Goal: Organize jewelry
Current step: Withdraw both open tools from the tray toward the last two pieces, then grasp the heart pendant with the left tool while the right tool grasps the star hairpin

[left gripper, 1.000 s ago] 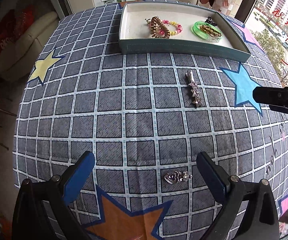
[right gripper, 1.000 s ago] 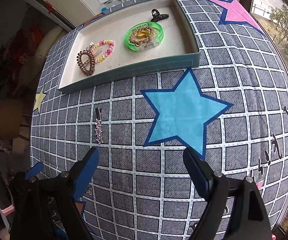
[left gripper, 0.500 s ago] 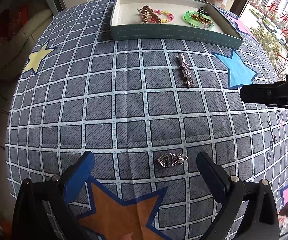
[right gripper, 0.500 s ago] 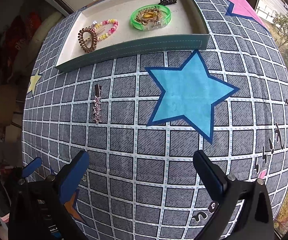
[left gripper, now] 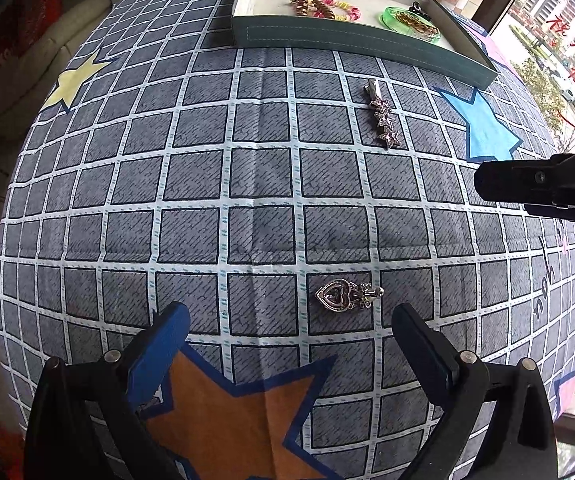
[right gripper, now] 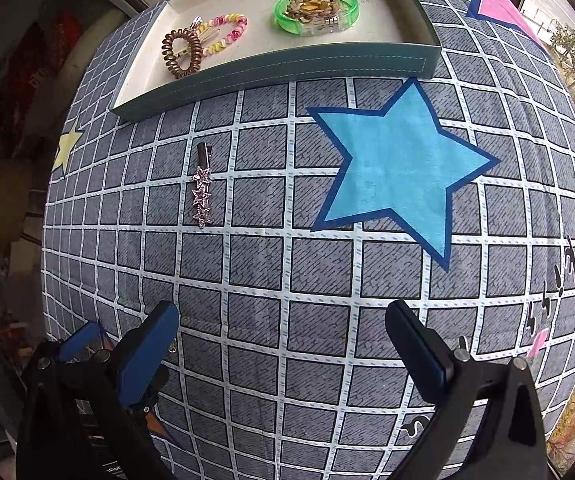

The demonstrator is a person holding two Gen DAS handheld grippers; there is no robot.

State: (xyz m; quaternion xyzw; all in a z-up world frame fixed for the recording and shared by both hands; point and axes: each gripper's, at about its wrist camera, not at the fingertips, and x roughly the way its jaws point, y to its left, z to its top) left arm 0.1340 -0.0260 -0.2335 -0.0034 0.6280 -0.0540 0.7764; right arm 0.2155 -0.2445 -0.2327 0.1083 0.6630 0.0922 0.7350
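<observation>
Checked tablecloth (left gripper: 263, 184) covers table. Tray (right gripper: 287, 66) at far edge already holds hair ties, bangle. Heart pendant (left gripper: 345, 296) near front edge, just ahead of left gripper (left gripper: 289, 330), jaws wide, lined up for pickup. Star hair clip (right gripper: 202, 194) mid-cloth, awaiting turn. Right gripper (right gripper: 283, 330) wide, empty.

- The left tool (left gripper: 289, 324) has been drawn back from the tray (left gripper: 351, 36), so the heart pendant (left gripper: 345, 295) is now seen just ahead of its wide-spread jaws.
- The right tool (right gripper: 283, 326) has been backed off as well; the star hair clip (right gripper: 202, 190) is seen farther ahead of it.
</observation>
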